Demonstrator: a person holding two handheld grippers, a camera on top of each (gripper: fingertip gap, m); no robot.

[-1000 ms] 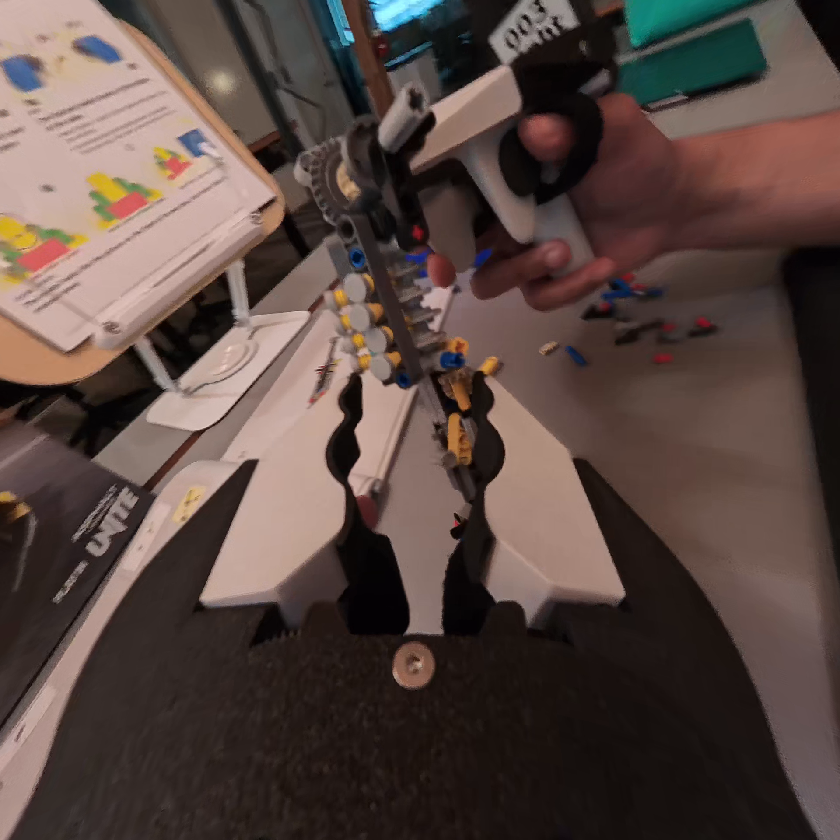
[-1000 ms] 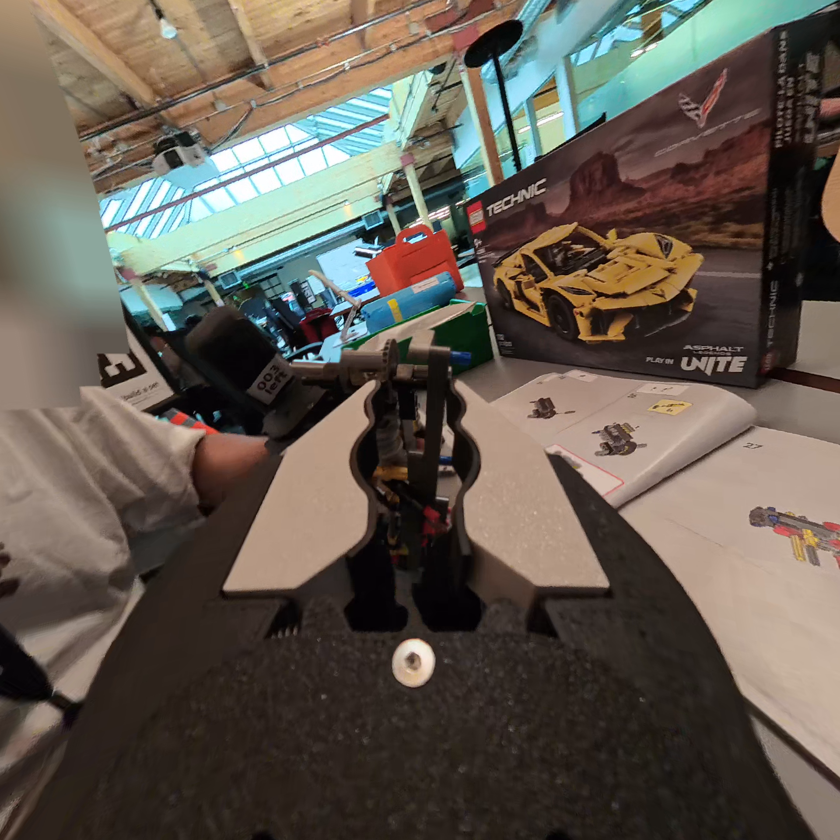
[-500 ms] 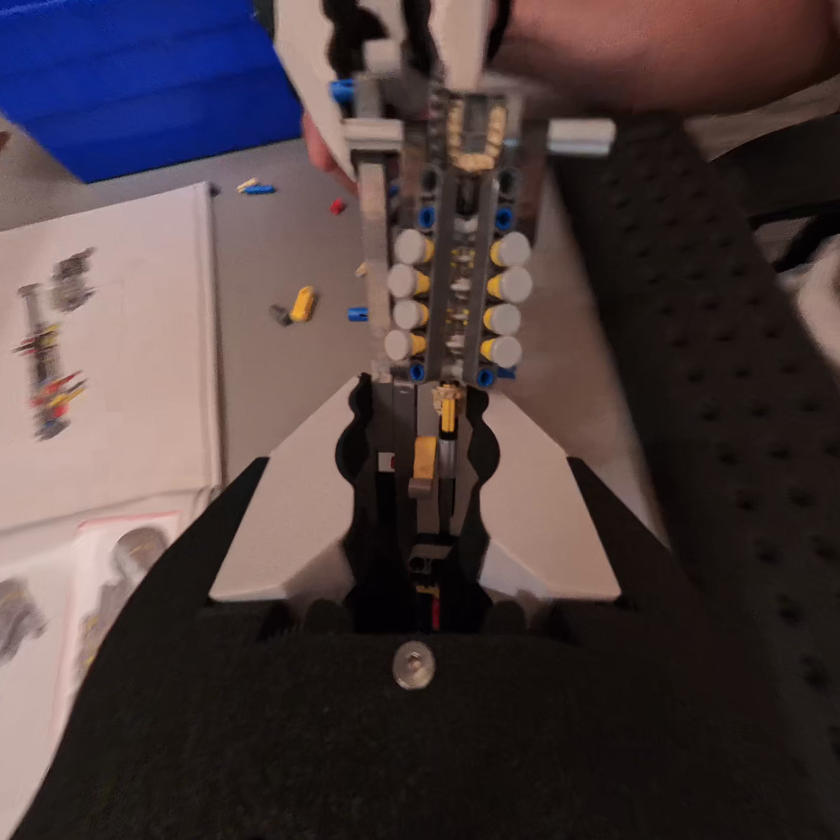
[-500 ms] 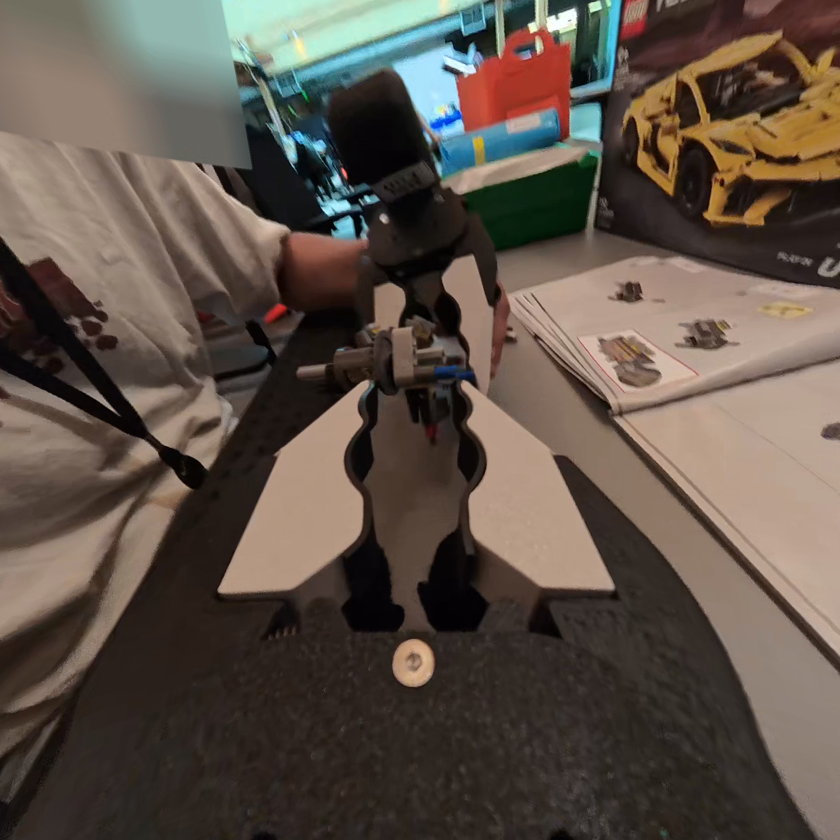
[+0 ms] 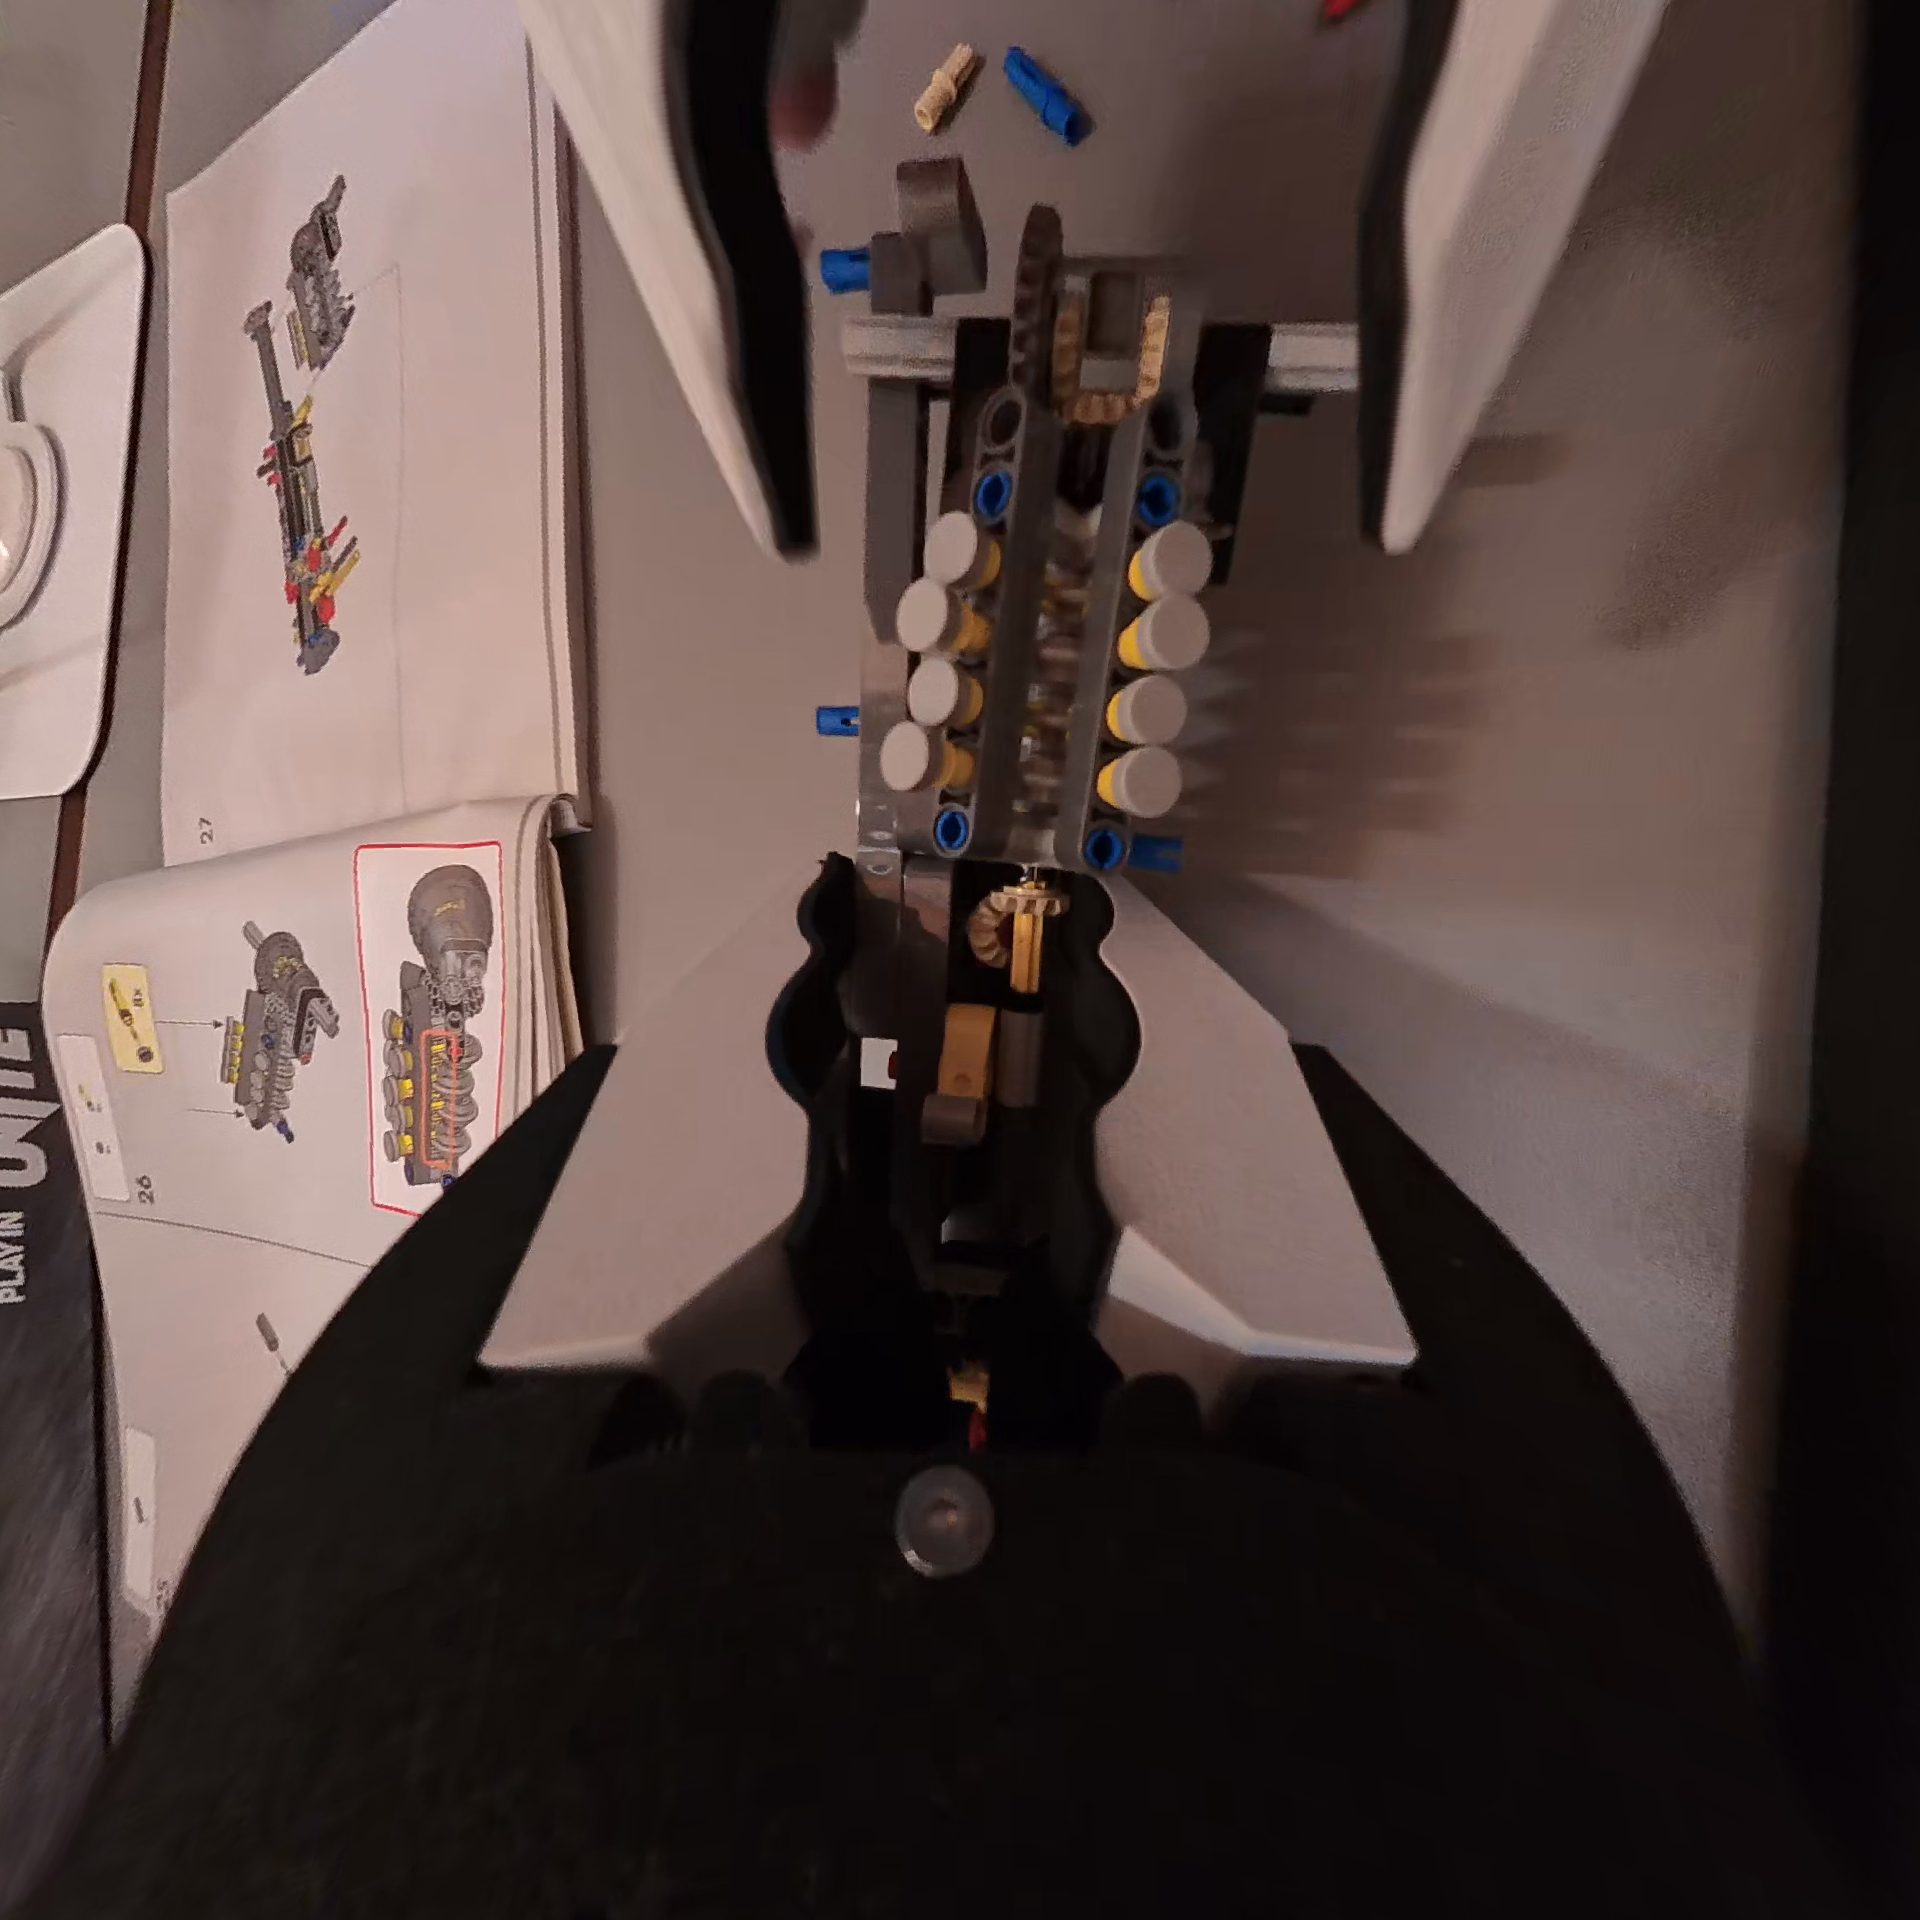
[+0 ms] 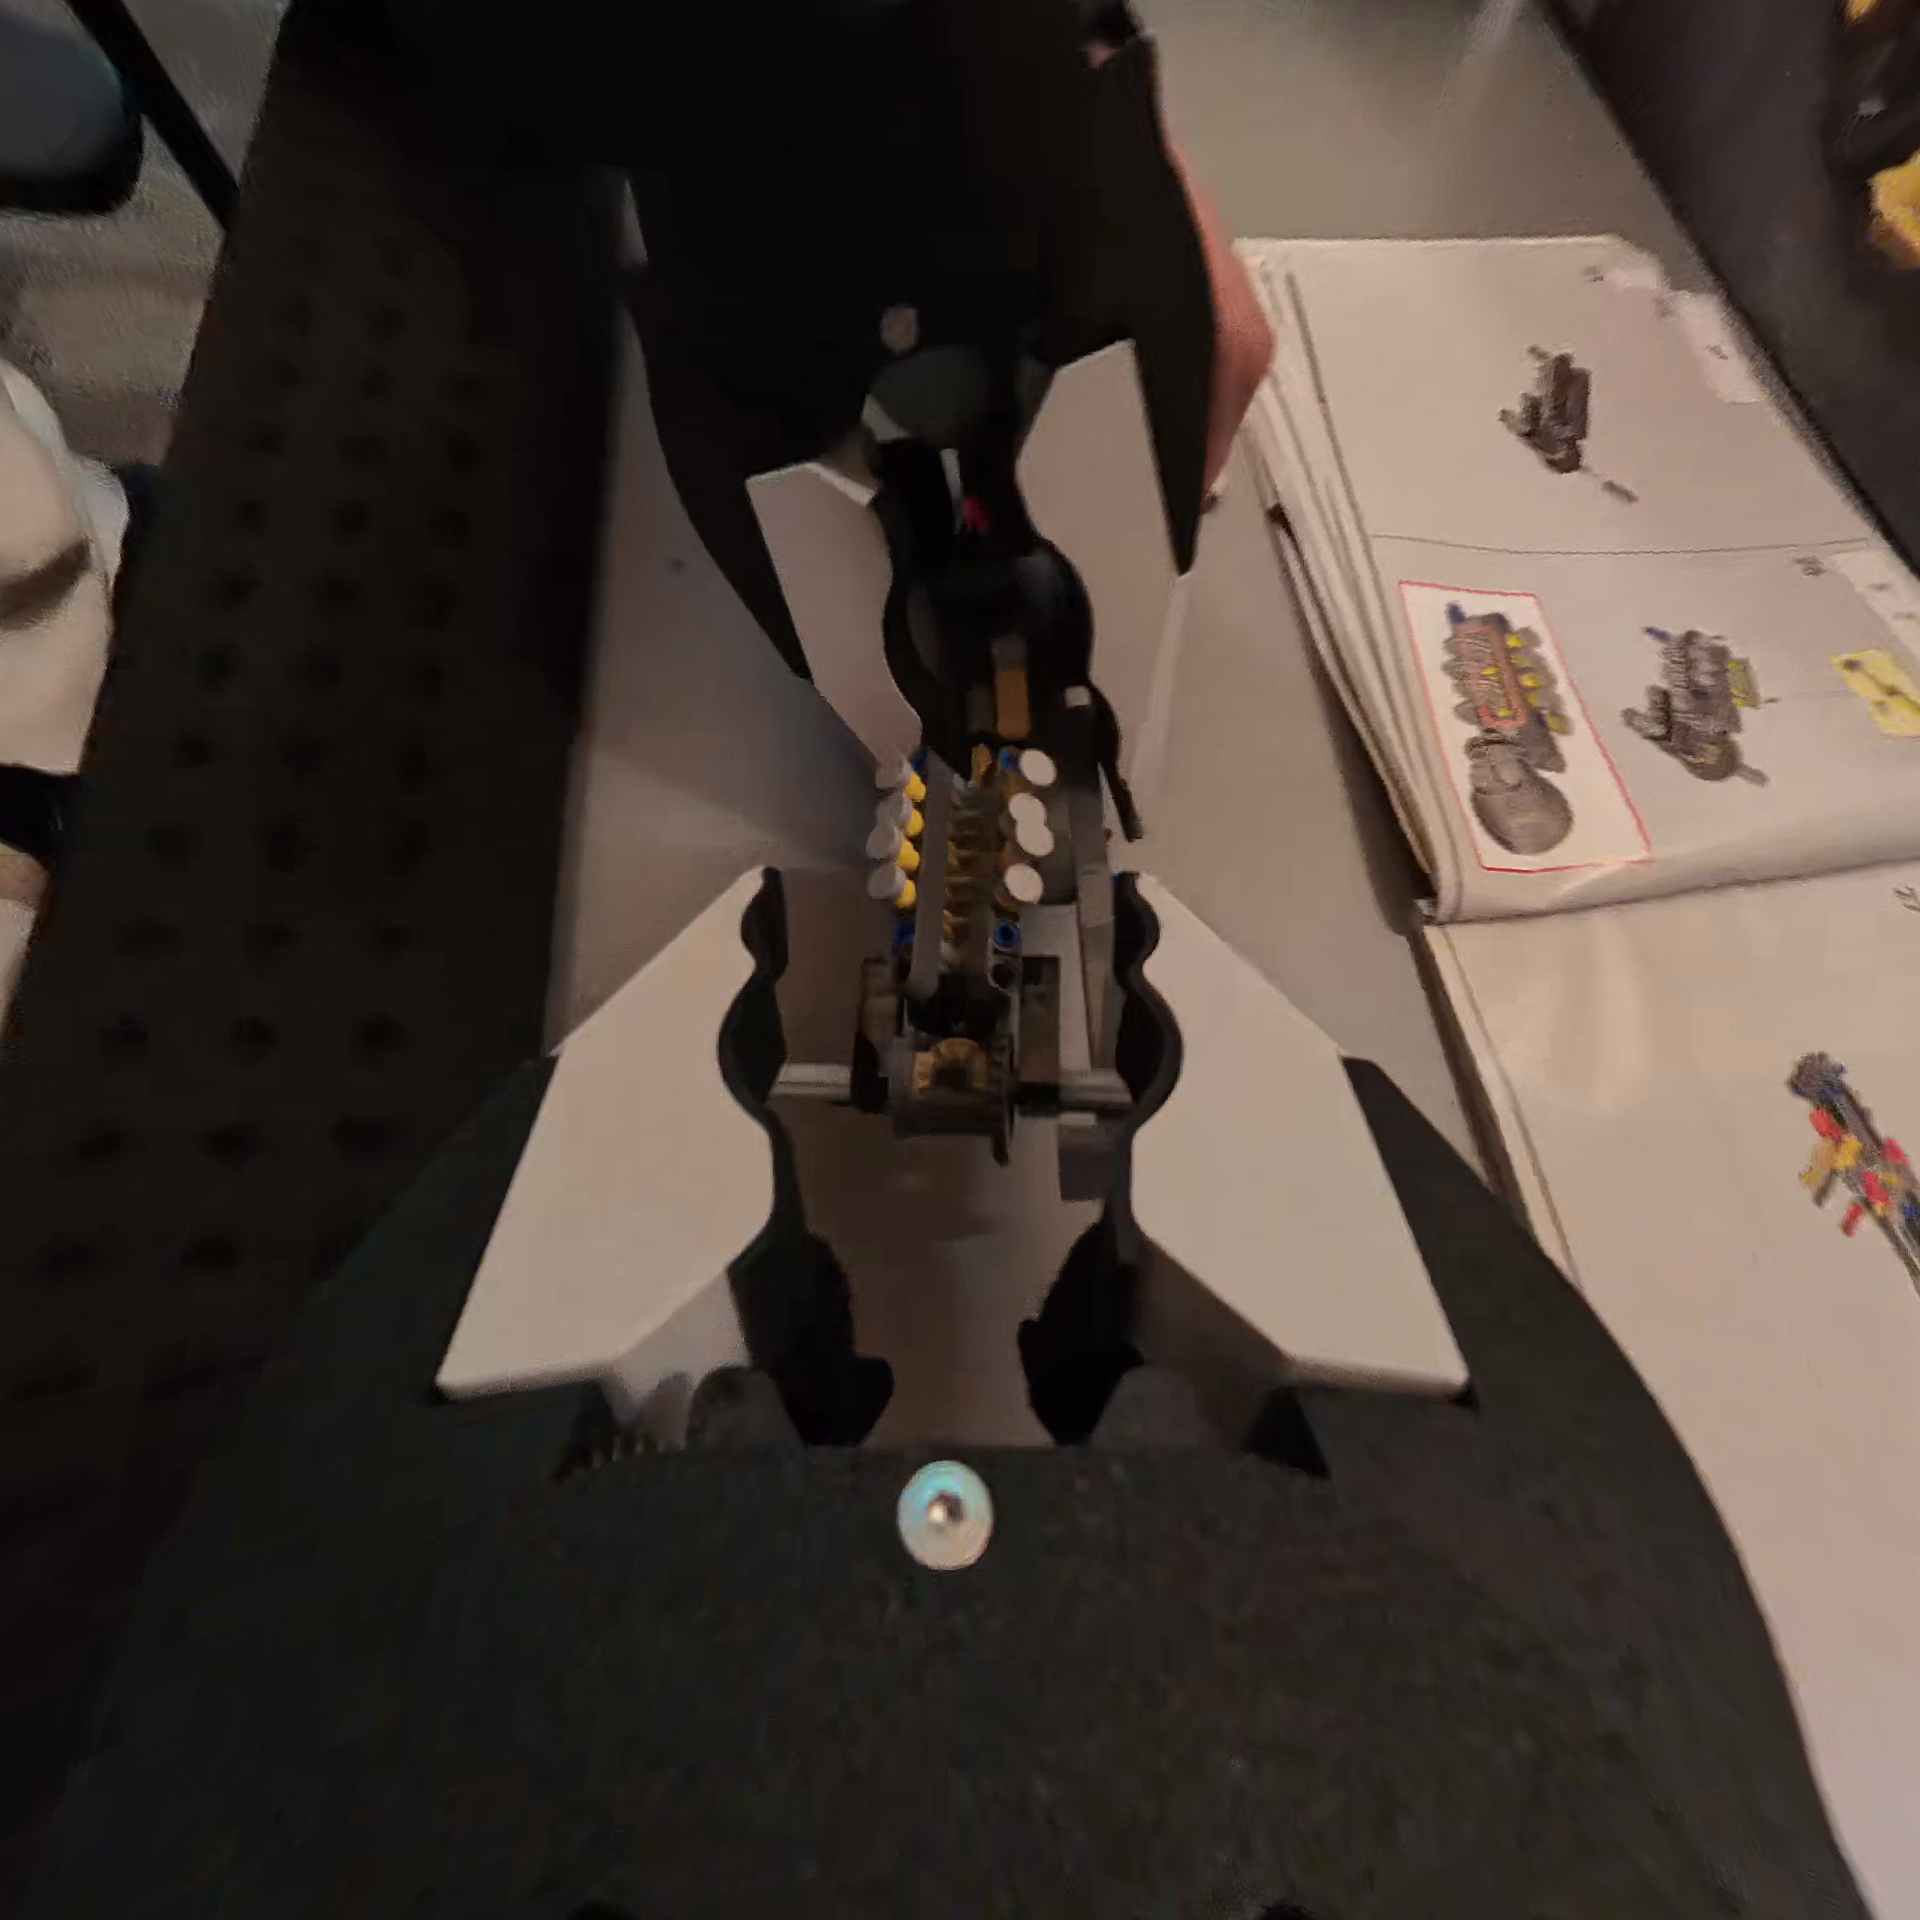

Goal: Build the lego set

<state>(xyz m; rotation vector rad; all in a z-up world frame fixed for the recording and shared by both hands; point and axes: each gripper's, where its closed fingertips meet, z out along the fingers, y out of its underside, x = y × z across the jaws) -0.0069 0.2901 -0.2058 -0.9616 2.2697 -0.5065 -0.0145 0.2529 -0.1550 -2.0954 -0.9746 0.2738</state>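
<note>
Grey-beamed lego assembly (image 5: 1039, 623) sits between the two grippers over the grey table (image 5: 1455, 987), long axis running gripper to gripper. Two rows of light-grey cylinder caps on yellow stubs flank a central crank section; blue pins at the corners, tan gears at both ends.

Left gripper (image 5: 961, 904) is clamped on the narrow tail of the assembly: fingers close together, yellow and dark parts wedged in the gap between the pads.

Right gripper (image 6: 948, 997) straddles the opposite end, the one with the crossbar and dark gear. Its fingers are spread apart; the crossbar ends sit just beside the pads, contact unclear through the blur. In the left wrist view the same fingers show as white wedges either side of the crossbar, with visible gaps.

Loose on the table beyond the assembly: a tan pin (image 5: 945, 88) and a blue pin (image 5: 1044, 96), near each other.

Open instruction booklet (image 5: 364, 520) lies flat beside the grippers; a dark box edge (image 5: 31, 1195) is next to it.
</note>
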